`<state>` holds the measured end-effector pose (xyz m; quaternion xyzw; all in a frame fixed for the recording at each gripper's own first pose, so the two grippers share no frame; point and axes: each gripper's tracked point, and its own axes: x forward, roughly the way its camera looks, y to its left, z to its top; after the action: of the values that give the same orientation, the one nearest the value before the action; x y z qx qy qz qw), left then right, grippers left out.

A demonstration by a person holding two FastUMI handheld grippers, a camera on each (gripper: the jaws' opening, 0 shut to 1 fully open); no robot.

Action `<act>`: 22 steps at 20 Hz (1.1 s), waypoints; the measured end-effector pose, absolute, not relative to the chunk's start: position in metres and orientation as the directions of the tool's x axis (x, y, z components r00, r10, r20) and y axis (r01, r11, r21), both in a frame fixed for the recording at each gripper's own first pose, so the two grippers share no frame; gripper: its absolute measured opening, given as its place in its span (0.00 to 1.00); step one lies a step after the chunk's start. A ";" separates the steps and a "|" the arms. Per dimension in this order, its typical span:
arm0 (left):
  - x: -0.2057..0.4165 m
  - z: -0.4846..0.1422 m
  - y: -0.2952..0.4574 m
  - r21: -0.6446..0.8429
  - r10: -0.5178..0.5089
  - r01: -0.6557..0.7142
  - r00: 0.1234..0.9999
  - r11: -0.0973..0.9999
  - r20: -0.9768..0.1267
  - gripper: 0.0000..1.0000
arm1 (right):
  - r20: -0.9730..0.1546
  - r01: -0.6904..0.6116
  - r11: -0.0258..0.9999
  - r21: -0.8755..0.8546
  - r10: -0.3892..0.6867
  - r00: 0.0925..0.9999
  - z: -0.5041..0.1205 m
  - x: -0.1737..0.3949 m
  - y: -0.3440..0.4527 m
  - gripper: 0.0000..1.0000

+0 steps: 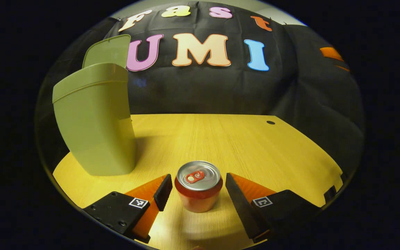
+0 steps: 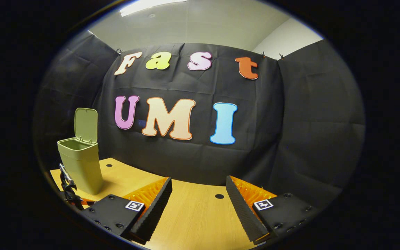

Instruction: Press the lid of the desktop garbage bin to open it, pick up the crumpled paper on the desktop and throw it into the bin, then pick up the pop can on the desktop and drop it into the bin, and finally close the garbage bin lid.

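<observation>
Straddling the can (image 1: 198, 185) on the table (image 1: 241, 146), the left gripper (image 1: 196, 192) had its fingers wide, not yet touching. Closing squarely on its sides seemed wise, then lifting toward the open bin (image 1: 94, 125). The right gripper (image 2: 198, 203) hung wide, empty.

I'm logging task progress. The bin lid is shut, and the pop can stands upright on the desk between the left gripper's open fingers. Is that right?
Not quite. The lid is up, so the bin stands open, as the right gripper view shows. The rest holds: the pop can stands upright on the desk between the open fingers of the left gripper.
</observation>
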<state>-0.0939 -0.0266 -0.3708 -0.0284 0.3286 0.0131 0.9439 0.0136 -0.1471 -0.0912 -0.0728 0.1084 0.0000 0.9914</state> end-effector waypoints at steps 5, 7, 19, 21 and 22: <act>-0.095 -0.375 -0.025 -0.025 -0.003 -0.016 0.771 1.000 -0.637 0.76 | -0.228 -0.021 0.988 -0.155 -0.015 0.974 -0.098 0.008 -0.140 0.98; -0.089 -0.359 -0.022 -0.035 -0.013 -0.011 0.789 0.999 -0.614 0.76 | -0.225 -0.023 0.989 -0.149 -0.011 0.974 -0.099 0.007 -0.134 0.98; -0.001 -0.214 0.007 -0.026 -0.063 0.057 0.914 0.998 -0.400 0.76 | -0.215 -0.022 0.998 -0.055 0.010 0.977 -0.114 0.004 -0.093 0.98; 0.013 -0.189 0.018 -0.023 -0.052 0.047 0.931 0.999 -0.360 0.76 | -0.212 -0.012 0.999 -0.035 0.005 0.977 -0.113 0.004 -0.091 0.98; 0.020 -0.178 0.023 -0.021 -0.047 0.042 0.939 0.999 -0.342 0.76 | -0.210 -0.006 1.000 -0.027 0.000 0.978 -0.113 0.004 -0.091 0.98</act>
<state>0.0199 0.0228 -0.1778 -0.0064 0.1736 -0.0226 0.9845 0.0044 -0.0914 -0.1127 -0.0137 0.1055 0.0015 0.9943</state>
